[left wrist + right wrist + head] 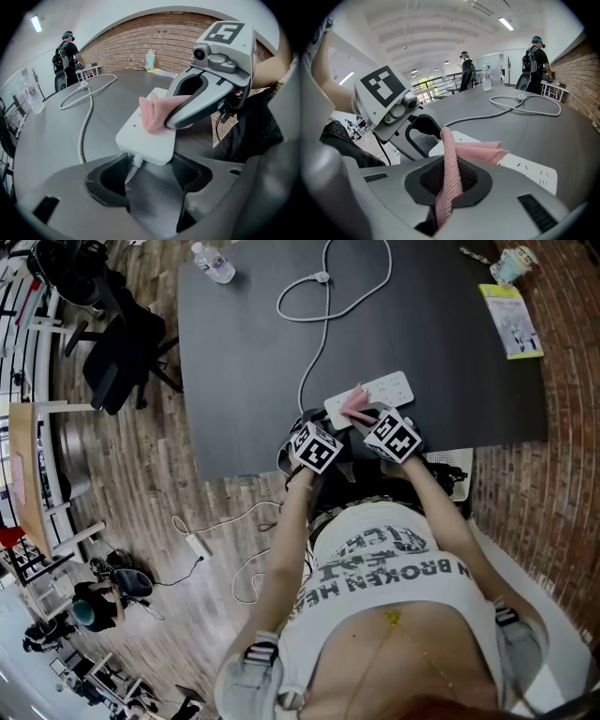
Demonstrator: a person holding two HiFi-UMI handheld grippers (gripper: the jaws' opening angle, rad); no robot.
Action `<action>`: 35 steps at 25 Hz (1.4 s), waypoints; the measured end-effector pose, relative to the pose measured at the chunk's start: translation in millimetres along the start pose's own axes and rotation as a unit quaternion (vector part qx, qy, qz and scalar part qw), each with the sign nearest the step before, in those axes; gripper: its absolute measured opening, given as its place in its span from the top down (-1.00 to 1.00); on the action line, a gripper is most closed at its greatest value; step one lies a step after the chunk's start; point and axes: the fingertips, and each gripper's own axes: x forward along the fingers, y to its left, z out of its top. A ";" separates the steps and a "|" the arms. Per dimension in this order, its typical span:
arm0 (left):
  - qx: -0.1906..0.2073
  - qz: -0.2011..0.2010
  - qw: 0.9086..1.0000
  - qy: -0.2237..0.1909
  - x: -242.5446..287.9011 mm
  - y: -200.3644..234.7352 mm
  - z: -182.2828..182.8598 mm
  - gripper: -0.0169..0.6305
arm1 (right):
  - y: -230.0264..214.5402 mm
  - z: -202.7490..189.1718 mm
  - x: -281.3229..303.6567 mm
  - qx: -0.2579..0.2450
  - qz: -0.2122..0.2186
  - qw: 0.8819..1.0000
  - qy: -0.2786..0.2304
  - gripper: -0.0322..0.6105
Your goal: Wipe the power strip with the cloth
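Dark tabletop (244,352) is carrying the white power strip (152,140) near its front edge, its long axis running away to the right. The left hand-held gripper (150,176) is standing released, jaws bracketing the cord end. The right hand-held gripper (449,185) is clenching the pink cloth (476,151), which is lying on the strip's near half, so the wipe probably runs outward.

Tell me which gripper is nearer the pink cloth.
Right. The right gripper is shut on the cloth, which drapes onto the power strip; the left gripper sits open at the strip's cord end, short of the cloth.
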 end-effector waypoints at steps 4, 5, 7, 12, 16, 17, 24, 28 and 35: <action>0.000 0.000 1.000 0.000 0.8 -0.5 0.5 0.09 | -5.6 -3.4 -2.5 0.007 -0.010 1.000 -0.004 0.85; 0.000 0.000 1.000 0.000 0.8 -0.7 0.5 0.09 | -6.8 -4.6 -3.8 0.010 -0.013 1.000 -0.003 0.85; 0.000 -0.001 1.000 -0.001 0.8 -1.2 0.4 0.09 | -9.8 -6.2 -7.2 0.018 -0.017 1.000 -0.004 0.85; 0.001 -0.001 1.000 -0.001 1.8 -0.3 0.2 0.09 | -20.6 -12.6 -13.0 0.035 -0.034 0.999 -0.009 0.85; 0.001 -0.002 1.000 -0.002 1.2 -0.4 0.3 0.09 | -27.4 -16.1 -18.8 0.046 -0.046 0.998 -0.012 0.85; 0.001 -0.002 1.000 -0.002 0.8 -0.4 -0.1 0.09 | -29.0 -17.3 -20.3 0.050 -0.048 0.998 -0.012 0.85; 0.000 -0.003 1.000 -0.002 0.8 -2.6 1.4 0.09 | -42.5 -26.3 -31.7 0.071 -0.069 0.995 -0.013 0.85; 0.000 -0.001 1.000 -0.002 0.9 -0.7 1.0 0.09 | -50.0 -29.9 -36.5 0.080 -0.082 0.993 -0.012 0.85; 0.000 -0.001 1.000 -0.003 1.3 -0.4 0.8 0.09 | -64.0 -38.2 -47.5 0.095 -0.102 0.990 -0.012 0.85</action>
